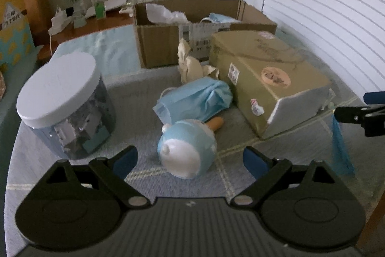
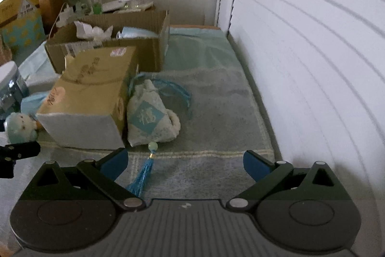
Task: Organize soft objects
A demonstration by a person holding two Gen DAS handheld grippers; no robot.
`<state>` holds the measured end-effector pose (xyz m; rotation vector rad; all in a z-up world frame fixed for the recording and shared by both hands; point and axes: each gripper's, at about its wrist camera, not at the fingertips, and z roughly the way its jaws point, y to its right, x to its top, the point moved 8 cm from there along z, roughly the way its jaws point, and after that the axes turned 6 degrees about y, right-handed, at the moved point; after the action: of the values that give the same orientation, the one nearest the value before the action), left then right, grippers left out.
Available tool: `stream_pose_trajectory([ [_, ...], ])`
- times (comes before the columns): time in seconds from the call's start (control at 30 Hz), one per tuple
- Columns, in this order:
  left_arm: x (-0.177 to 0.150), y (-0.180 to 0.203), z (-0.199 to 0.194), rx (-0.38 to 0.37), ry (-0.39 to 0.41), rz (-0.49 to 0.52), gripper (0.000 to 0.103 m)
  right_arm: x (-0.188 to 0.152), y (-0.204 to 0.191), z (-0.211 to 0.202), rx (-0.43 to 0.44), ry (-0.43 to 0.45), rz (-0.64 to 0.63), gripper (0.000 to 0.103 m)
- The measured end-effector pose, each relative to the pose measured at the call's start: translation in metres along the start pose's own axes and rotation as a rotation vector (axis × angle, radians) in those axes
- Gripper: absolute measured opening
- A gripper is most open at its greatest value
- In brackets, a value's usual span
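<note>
Both grippers hang spread and empty – the left gripper (image 1: 190,158) right over the plush toy (image 1: 186,148) on the blanket (image 1: 72,175), the right gripper (image 2: 185,165) short of the sachet (image 2: 150,115) beside the closed box (image 2: 89,98). Better to pinch the toy's round body squarely – then carry it to the open carton (image 1: 168,40)

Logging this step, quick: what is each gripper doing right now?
Left gripper: jaws open, holding nothing, the plush toy lying between them.
Right gripper: jaws open, empty, just short of the sachet pouch.
</note>
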<state>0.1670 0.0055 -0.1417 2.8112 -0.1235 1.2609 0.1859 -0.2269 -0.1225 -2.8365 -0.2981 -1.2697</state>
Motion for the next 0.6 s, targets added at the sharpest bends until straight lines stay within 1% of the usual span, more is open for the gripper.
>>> stream_pose_trajectory([
  [0.07,-0.002,0.0,0.003,0.001,-0.013,-0.003,0.095,-0.002,-0.002,0.008,-0.001,-0.01,-0.011,0.103],
  [0.27,-0.002,0.0,0.004,0.004,-0.008,0.002,0.099,-0.006,-0.007,0.025,-0.014,-0.021,-0.054,0.103],
  [0.37,-0.003,0.0,0.005,0.007,-0.005,0.001,0.101,-0.003,-0.005,0.028,-0.019,-0.012,-0.051,0.103],
  [0.47,-0.003,0.0,0.005,0.009,-0.002,-0.002,0.102,-0.001,0.002,0.03,-0.047,0.002,-0.046,0.103],
  [0.6,-0.003,-0.001,0.006,0.01,-0.004,-0.007,0.102,-0.003,0.008,0.031,-0.022,0.007,0.002,0.103],
])
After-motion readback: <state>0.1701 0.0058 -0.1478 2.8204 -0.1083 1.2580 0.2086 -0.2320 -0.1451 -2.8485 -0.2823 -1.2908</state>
